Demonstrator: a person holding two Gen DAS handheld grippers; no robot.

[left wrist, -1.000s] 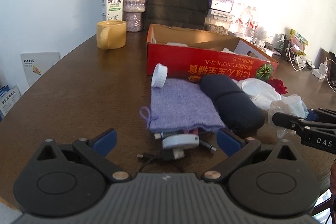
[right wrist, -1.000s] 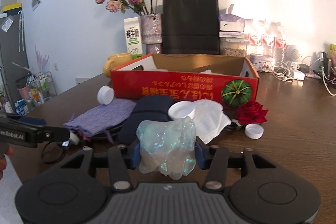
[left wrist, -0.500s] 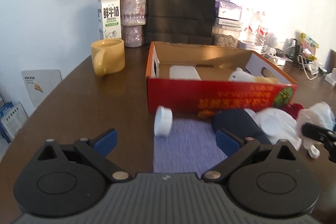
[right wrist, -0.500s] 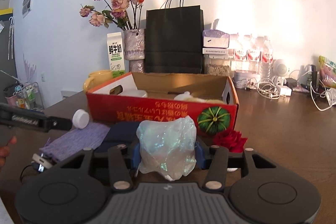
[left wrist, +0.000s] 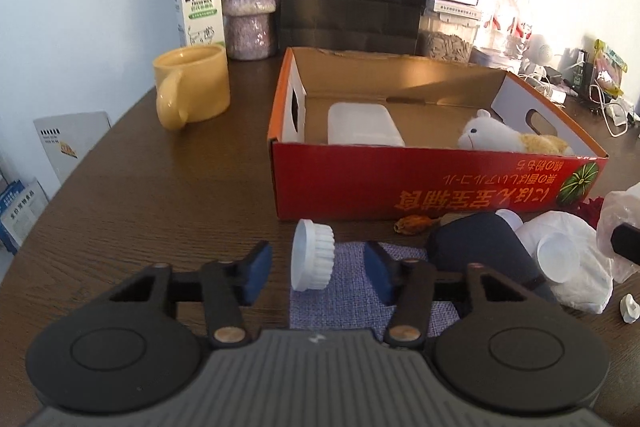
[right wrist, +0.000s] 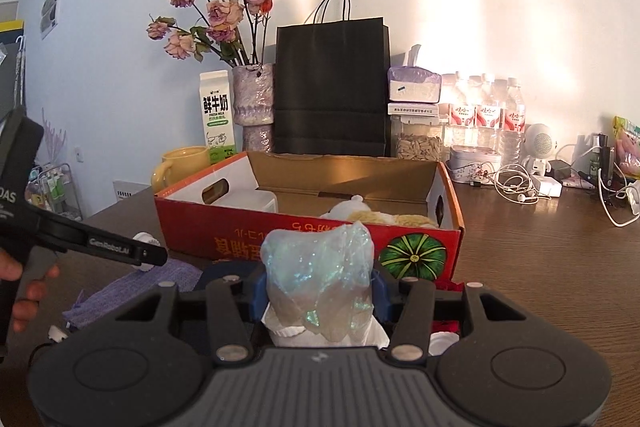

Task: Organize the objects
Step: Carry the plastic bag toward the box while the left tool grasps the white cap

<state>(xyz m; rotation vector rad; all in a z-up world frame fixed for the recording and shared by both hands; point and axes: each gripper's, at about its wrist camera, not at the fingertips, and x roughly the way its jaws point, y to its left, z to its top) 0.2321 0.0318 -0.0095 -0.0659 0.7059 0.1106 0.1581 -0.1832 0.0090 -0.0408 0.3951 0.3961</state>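
Now, mid-sort. The left gripper (left wrist: pixel 316 269) has a white ribbed cap (left wrist: pixel 312 254) standing on edge between its blue pads (left wrist: pixel 256 269); the jaws have just been closing, but a gap shows on both sides of the cap, so no pinch yet. The cap sits at the edge of a purple cloth pouch (left wrist: pixel 344 291), just in front of the red cardboard box (left wrist: pixel 420 183).

The right gripper (right wrist: pixel 318 297) is clamped on a crumpled iridescent plastic bag (right wrist: pixel 320 279), held clear of the table and facing the box's front wall. Inside the box: a white plastic container (left wrist: pixel 362 125) and a plush toy (left wrist: pixel 504 139).

Step in hand, as I read it: collecting loose clutter for the box; bag secured, cap about to be taken.

Next move likely needs the left jaws to finish closing squarely on the cap's flat faces. On edge, it could roll or tip if one pad arrives first. Then both loads lift over the box wall.

Still loose beside the box: a dark case (left wrist: pixel 484 251), white lidded cup (left wrist: pixel 560 255).
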